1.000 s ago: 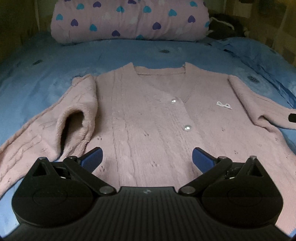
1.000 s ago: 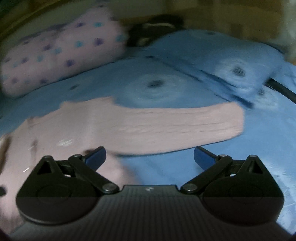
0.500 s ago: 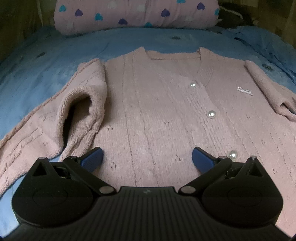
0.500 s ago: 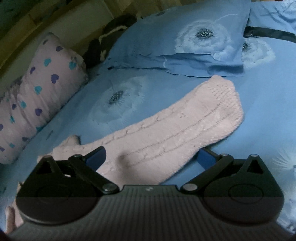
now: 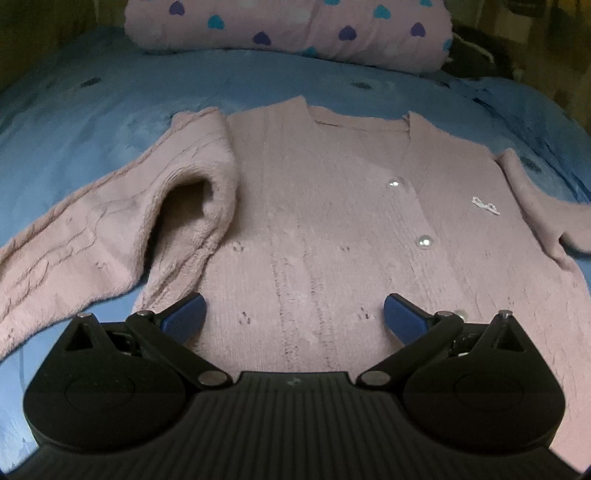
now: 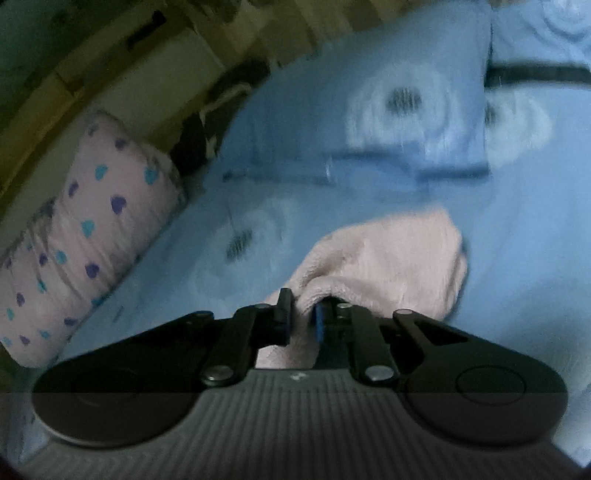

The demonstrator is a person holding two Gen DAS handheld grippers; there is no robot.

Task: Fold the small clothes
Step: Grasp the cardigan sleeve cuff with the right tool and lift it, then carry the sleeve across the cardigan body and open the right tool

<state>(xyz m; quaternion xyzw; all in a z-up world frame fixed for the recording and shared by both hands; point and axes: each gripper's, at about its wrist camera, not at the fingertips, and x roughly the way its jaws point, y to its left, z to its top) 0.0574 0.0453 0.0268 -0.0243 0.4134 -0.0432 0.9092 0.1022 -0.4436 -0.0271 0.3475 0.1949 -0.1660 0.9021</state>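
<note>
A small pink knit cardigan (image 5: 332, 221) with pearl buttons lies face up on the blue bed. Its left sleeve (image 5: 110, 236) runs out to the left, bunched near the shoulder. My left gripper (image 5: 293, 319) is open and empty, just above the cardigan's lower body. In the right wrist view my right gripper (image 6: 303, 319) is shut on the cardigan's right sleeve (image 6: 388, 266), pinching a fold of it near the cuff, which bunches up ahead of the fingers. The same sleeve shows at the right edge of the left wrist view (image 5: 546, 214).
A pink pillow with blue and purple hearts (image 5: 288, 29) lies at the head of the bed, also in the right wrist view (image 6: 85, 236). A blue flowered pillow (image 6: 388, 110) lies beyond the right sleeve. The blue sheet (image 5: 92, 110) surrounds the cardigan.
My right gripper has gone from open over the flat sleeve to shut on it, and the sleeve has bunched up. My left gripper stayed open and shifted slightly over the cardigan.
</note>
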